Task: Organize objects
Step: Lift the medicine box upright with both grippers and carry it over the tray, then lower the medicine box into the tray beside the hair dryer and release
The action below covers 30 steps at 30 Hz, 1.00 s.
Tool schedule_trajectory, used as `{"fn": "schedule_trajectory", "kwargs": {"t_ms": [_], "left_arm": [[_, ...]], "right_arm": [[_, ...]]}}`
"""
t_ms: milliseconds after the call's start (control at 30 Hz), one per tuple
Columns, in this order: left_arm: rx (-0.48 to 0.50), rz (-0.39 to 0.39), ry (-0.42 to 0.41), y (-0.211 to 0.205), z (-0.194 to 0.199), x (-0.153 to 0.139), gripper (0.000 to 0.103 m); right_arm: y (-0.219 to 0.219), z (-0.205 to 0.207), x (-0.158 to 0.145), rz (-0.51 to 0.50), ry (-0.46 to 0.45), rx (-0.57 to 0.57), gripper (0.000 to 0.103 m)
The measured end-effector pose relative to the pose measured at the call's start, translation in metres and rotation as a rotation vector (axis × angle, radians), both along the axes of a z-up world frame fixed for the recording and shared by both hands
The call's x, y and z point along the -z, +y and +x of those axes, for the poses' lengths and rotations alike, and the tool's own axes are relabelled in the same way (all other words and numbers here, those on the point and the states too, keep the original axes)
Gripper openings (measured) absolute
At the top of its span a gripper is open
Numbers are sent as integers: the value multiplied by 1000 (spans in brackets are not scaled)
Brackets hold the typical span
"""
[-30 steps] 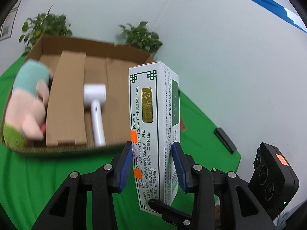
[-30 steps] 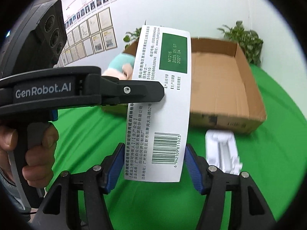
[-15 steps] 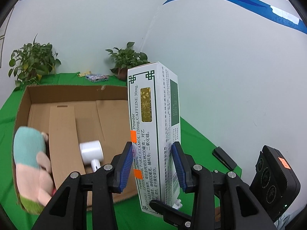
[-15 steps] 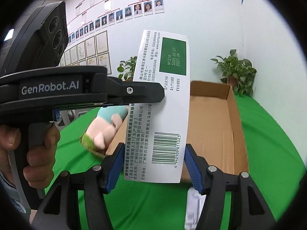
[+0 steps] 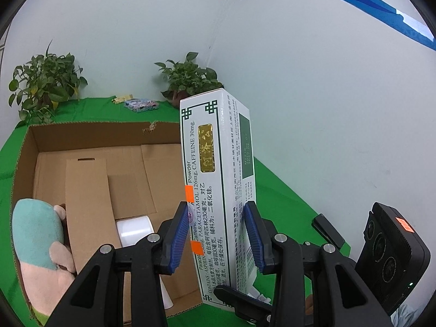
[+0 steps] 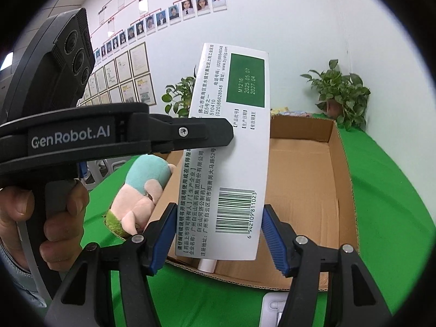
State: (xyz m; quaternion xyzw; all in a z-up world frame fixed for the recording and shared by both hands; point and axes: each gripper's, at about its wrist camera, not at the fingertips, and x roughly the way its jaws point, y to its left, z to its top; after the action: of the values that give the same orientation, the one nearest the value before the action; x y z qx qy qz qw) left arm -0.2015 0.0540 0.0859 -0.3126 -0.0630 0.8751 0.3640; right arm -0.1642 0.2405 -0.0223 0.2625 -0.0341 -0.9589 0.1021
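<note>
Both claws clamp one tall white-and-green cardboard medicine box (image 5: 218, 188): left claw (image 5: 216, 241) across its faces; right claw (image 6: 216, 238) across its barcode side; box upright above the open brown cardboard carton (image 5: 90, 147) on the green desk (image 6: 392, 190).

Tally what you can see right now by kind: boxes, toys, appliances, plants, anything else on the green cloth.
Medicine box, held between both grippers: 1
Cardboard box: 1
Plush toy, in the cardboard box: 1
White appliance, in the cardboard box: 1
Potted plants: 2
Small packets by the plants: 2, hard to tell
Black bar on the cloth: 1
Total: 9
</note>
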Motion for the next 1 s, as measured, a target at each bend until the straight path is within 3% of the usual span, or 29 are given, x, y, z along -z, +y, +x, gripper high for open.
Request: {"fn": "schedule_trajectory", "kwargs": {"t_ms": [433, 767, 1000], "left_arm": [[-2, -45, -199, 15, -60, 104, 38], [-25, -92, -305, 25, -91, 147, 38], [-37, -125, -306, 36, -98, 154, 41]], "right_arm": [[14, -36, 61, -42, -199, 10, 60], [19, -60, 94, -50, -301, 3, 60], [21, -67, 101, -48, -355, 37, 60]]}}
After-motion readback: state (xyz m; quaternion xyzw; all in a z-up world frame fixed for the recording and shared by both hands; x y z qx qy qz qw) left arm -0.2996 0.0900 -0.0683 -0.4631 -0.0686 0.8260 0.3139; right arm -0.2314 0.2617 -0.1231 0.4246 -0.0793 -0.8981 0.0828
